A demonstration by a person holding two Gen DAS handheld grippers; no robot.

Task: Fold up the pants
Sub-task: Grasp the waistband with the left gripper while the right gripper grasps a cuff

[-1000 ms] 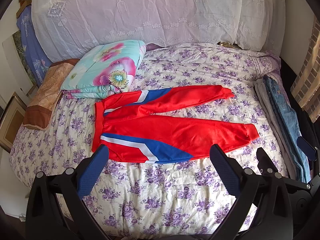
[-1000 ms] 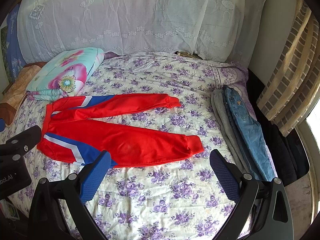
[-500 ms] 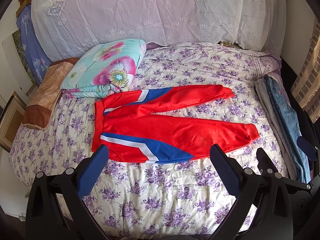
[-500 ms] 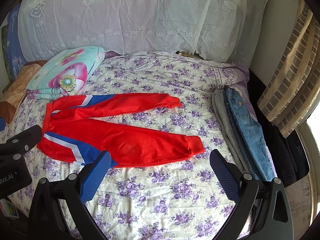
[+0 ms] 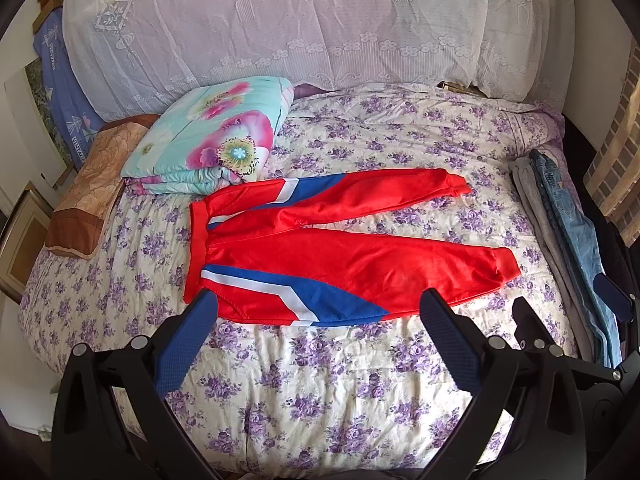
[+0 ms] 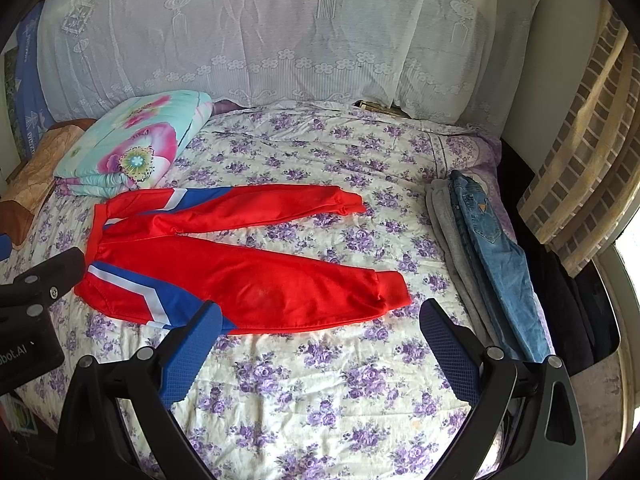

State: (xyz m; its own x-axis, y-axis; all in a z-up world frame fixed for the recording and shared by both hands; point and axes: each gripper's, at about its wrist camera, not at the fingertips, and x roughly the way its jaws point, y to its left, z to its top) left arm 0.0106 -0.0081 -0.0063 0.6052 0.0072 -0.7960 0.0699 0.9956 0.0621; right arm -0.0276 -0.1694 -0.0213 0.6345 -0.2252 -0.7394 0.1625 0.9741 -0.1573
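Note:
Red pants (image 5: 344,256) with blue and white side stripes lie flat on the bed, waistband to the left, both legs spread out to the right. They also show in the right wrist view (image 6: 248,268). My left gripper (image 5: 320,320) is open and empty, held above the near edge of the pants by the waist end. My right gripper (image 6: 320,328) is open and empty, held above the near leg by its cuff. Neither gripper touches the cloth.
The bed (image 5: 340,392) has a purple floral cover. A folded floral quilt (image 5: 212,136) lies at the back left. Folded jeans (image 6: 492,252) and grey clothes lie along the right edge. A lace curtain (image 6: 280,32) hangs behind.
Both views have barely shifted. The pants lie as before and both grippers stay open.

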